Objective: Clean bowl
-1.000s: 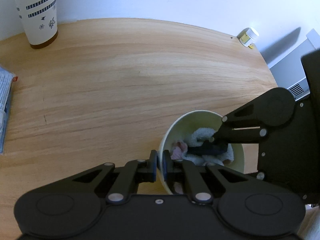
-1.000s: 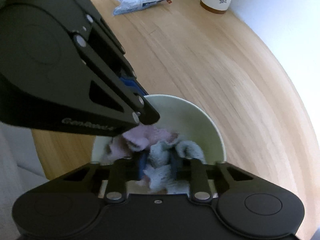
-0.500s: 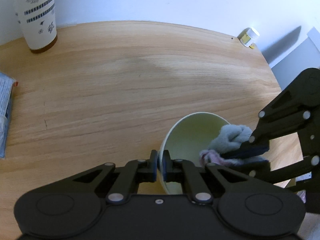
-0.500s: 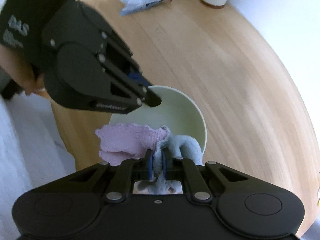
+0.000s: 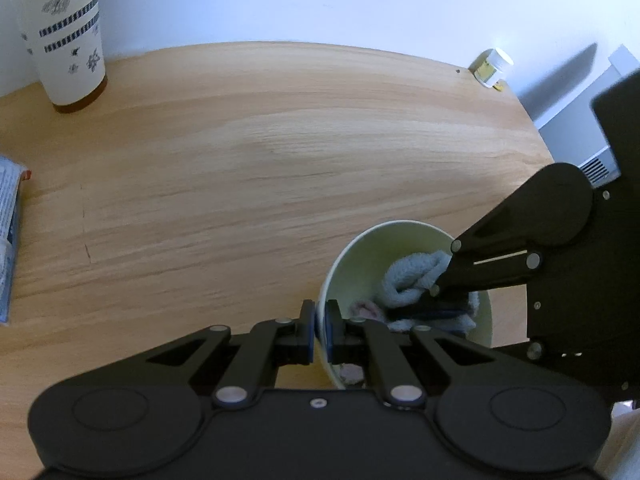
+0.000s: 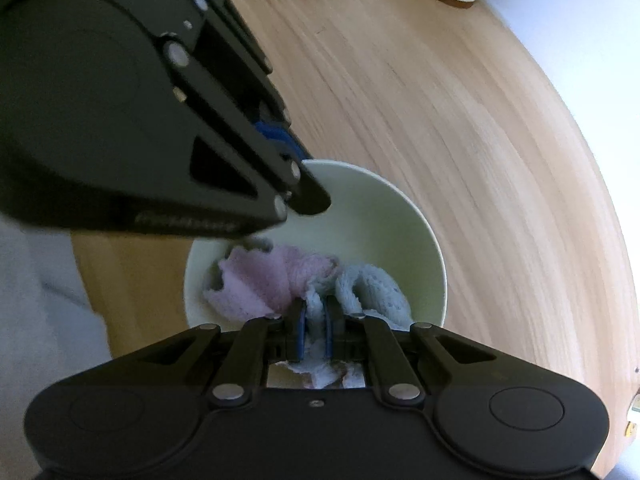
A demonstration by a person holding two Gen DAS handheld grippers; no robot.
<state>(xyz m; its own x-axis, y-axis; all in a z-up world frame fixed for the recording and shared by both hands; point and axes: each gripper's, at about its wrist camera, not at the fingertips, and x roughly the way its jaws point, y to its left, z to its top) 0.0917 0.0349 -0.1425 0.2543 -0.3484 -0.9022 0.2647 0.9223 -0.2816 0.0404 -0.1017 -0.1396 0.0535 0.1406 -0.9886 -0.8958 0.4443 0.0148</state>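
Pale green bowl (image 5: 404,236) sits near the right edge of the wooden table (image 5: 260,152), close in front of me. My left gripper (image 5: 320,330) is pressed together on the bowl's near-left rim, one finger outside the wall, one inside. My right gripper (image 6: 314,326) pinches a bunched cloth (image 6: 280,284), pink on the left, blue-grey on the right, and holds it down inside the bowl; whether the cloth touches the bottom I cannot tell, as the wad hides it.

Step in hand, as I judge it: wiping the interior while the left steadies.

Risks noted:
- Bowl is near the table edge; a hard sideways wipe could drag or tip it if the thin rim slips from the left pinch.
- Right fingers hold only a fold of cloth; friction against the wall could pull it free.
- Both grippers work close together at the rim; a wide sweep could knock one against the other.
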